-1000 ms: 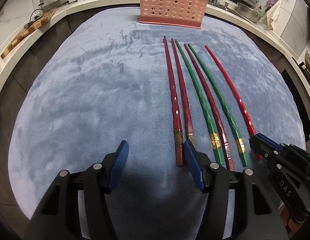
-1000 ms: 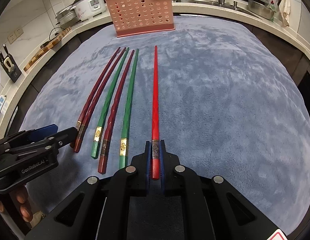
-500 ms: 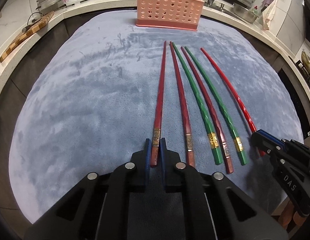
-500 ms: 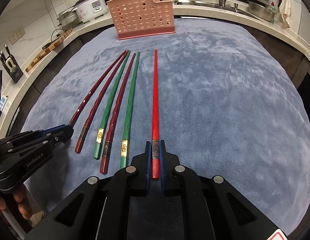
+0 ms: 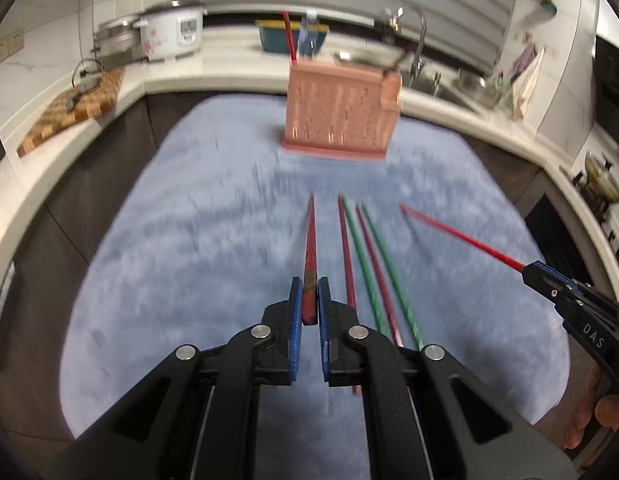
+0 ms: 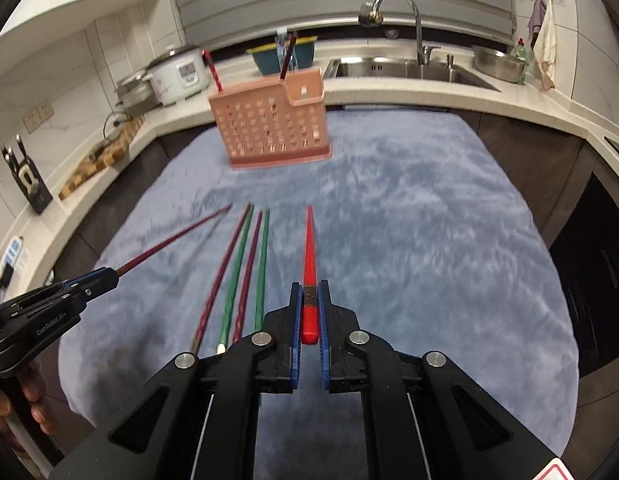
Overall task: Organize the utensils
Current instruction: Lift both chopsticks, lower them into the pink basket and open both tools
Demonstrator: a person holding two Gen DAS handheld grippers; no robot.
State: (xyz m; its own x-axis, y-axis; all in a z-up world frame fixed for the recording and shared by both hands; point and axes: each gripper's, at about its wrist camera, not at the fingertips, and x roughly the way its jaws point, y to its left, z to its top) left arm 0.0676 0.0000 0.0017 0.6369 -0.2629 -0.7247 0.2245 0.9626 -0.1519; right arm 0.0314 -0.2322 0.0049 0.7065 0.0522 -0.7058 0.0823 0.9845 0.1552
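chopsticks we saw in both grippers: left gripper (image 5: pixel 308 300) was closed on a dark red chopstick (image 5: pixel 310 240), right gripper (image 6: pixel 308 304) was closed on a bright red chopstick (image 6: pixel 309 248), both lifted above the surface (image 6: pixel 429 240). four other chopsticks (image 6: pixel 245 272) lay between them, before the pink holder (image 6: pixel 271 128).

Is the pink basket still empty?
No, the pink basket already has a red chopstick and a dark chopstick poking out.
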